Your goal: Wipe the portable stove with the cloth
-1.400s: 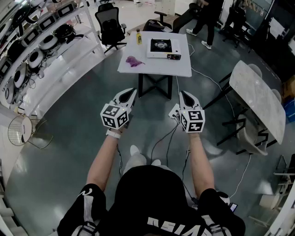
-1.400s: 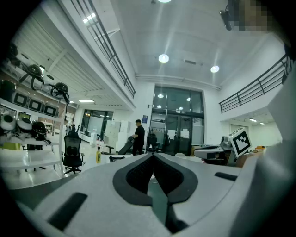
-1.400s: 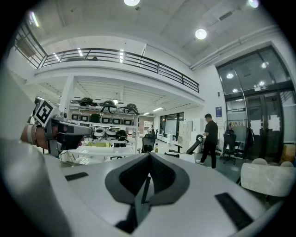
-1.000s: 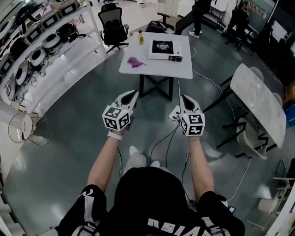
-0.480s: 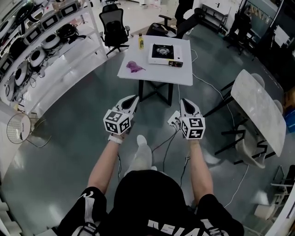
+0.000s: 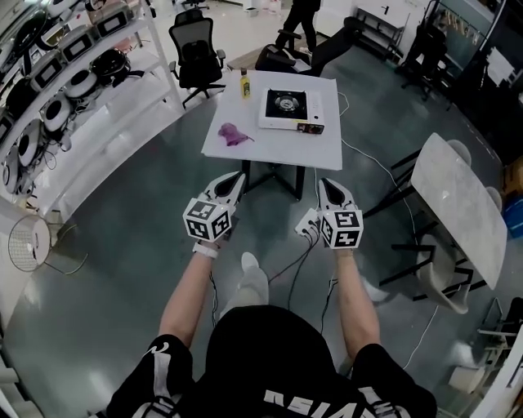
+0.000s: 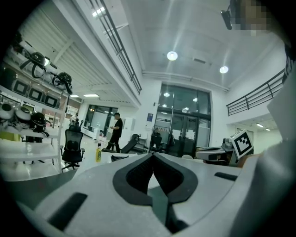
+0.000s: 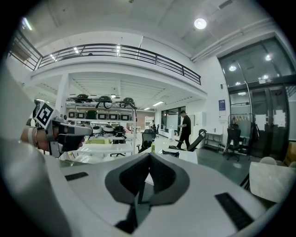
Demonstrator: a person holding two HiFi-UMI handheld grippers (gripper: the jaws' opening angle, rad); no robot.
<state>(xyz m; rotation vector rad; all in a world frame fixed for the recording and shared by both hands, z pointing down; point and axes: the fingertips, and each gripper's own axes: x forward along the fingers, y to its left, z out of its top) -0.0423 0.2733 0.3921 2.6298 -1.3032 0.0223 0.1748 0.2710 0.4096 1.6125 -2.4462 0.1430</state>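
The portable stove (image 6: 292,109) sits at the far right of a white square table (image 6: 327,147). A crumpled purple cloth (image 6: 231,134) lies on the table's left part. My left gripper (image 6: 238,176) and right gripper (image 6: 324,181) are held out side by side over the floor, short of the table's near edge. Both are shut with their tips together and nothing between them. In the left gripper view the stove (image 7: 111,157) shows as a dark shape just past the gripper (image 7: 152,155). In the right gripper view the stove (image 8: 169,153) stands on the tabletop beyond the gripper (image 8: 149,154).
A yellow bottle (image 6: 243,83) stands at the table's far left corner. Office chairs (image 6: 194,42) are behind the table, shelving with appliances (image 6: 65,90) runs along the left, and a marble-topped table (image 6: 458,196) stands at right. Cables (image 6: 298,245) trail across the floor. A person (image 6: 296,16) walks beyond.
The table with stove and cloth has drawn nearer in the head view as I walk toward it. Both grippers stay shut and level with each other. The person in the background has walked leftward.
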